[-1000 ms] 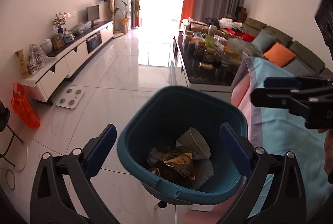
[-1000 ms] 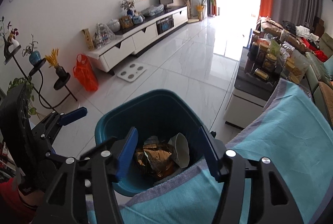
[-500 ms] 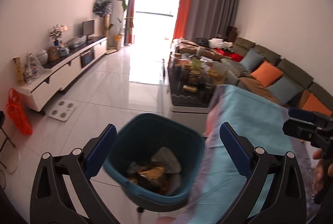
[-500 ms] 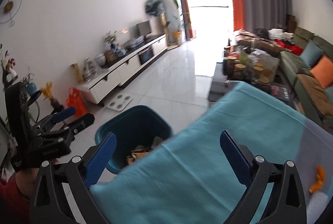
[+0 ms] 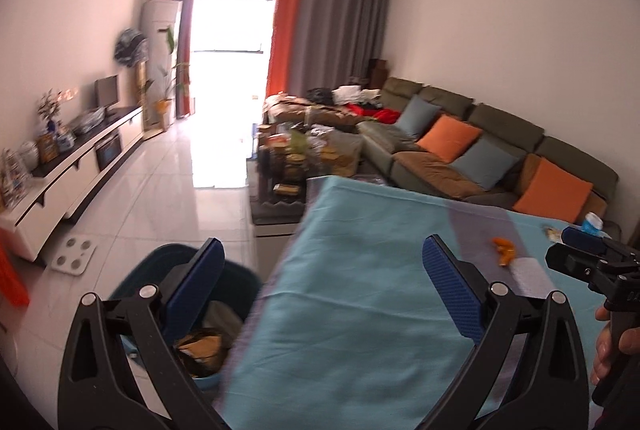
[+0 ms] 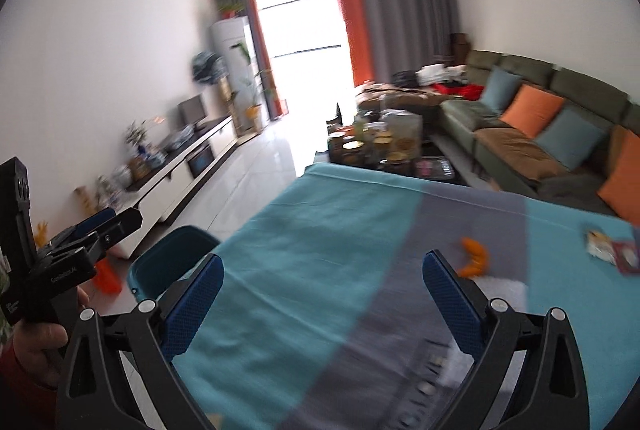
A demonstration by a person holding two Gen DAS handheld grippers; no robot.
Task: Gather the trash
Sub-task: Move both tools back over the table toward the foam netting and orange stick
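Here, a teal cloth with a grey stripe point(image 6: 360, 270) covers the table, and on it lie a curled orange peel point(image 6: 474, 256), a white napkin point(image 5: 528, 272) touching it, and a flat printed wrapper point(image 6: 612, 246) further right. Beside the table's left edge, on the glossy tile floor, stands a rounded teal plastic bin point(image 5: 132, 286) holding crumpled gold foil point(image 5: 200, 348) and pale scraps. Both the left gripper point(image 5: 320, 278) and right gripper point(image 6: 320, 286) hang spread wide above the cloth, their textured blue pads gripping nothing.

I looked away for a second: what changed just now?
Both hand-held grippers, left and right, swung up from the bin toward the table, where orange peel and wrappers came into view. Both stayed open and empty; the bin's trash stayed put.
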